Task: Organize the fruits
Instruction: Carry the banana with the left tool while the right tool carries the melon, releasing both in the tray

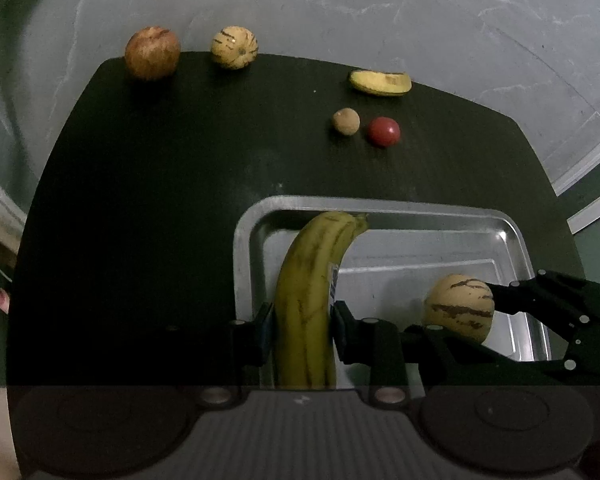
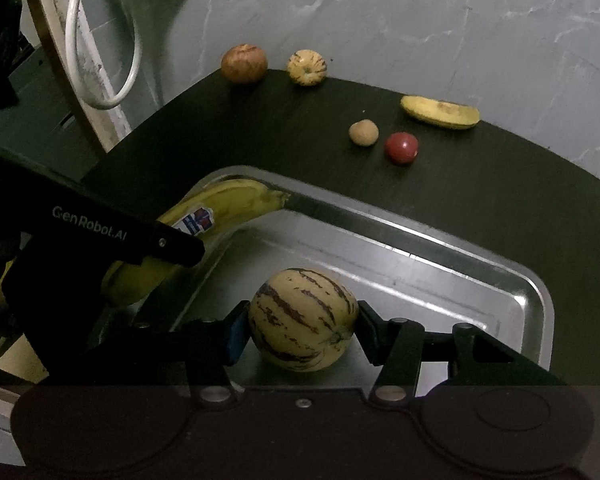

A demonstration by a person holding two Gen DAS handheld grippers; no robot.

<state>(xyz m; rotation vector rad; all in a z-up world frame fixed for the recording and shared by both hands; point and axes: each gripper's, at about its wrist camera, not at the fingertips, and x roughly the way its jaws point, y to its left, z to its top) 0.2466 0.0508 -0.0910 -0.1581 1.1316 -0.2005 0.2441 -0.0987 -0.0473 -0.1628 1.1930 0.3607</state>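
Two fruits held over the metal tray (image 2: pixel 536 304), none yet released. Left gripper (image 1: pixel 302 322) clamped on the whole banana (image 1: pixel 306 292), pads pressing both flanks; banana tip reaching just past the tray's far rim. Right gripper (image 2: pixel 300 330) clamped on the striped melon (image 2: pixel 303 318), positioned above the near part of the tray floor, beside the banana.

Progress, as a judgement: early stage. Tray floor otherwise bare where visible. Five fruits remaining on the dark table (image 1: pixel 160 200), all beyond the tray's far rim:
- apple (image 1: pixel 152 53), far beyond the tray, at the table's back edge
- second striped melon (image 1: pixel 234 48), just beside the apple, at the same edge
- short banana piece (image 1: pixel 380 83), beyond the tray's far right corner
- small tan round fruit (image 1: pixel 345 121) and small red fruit (image 1: pixel 383 131), near each other, between the tray and the banana piece

Next step, as a judgement: lower and release both fruits onto the tray, then collect the remaining five.

Limits of view:
- Contact between held fruits and tray floor: cannot tell.
- Near edge of the tray hidden behind the gripper bodies.
- Stem end of the whole banana cut off below the jaws.
- Identity of the tan fruit unclear in the dim light.
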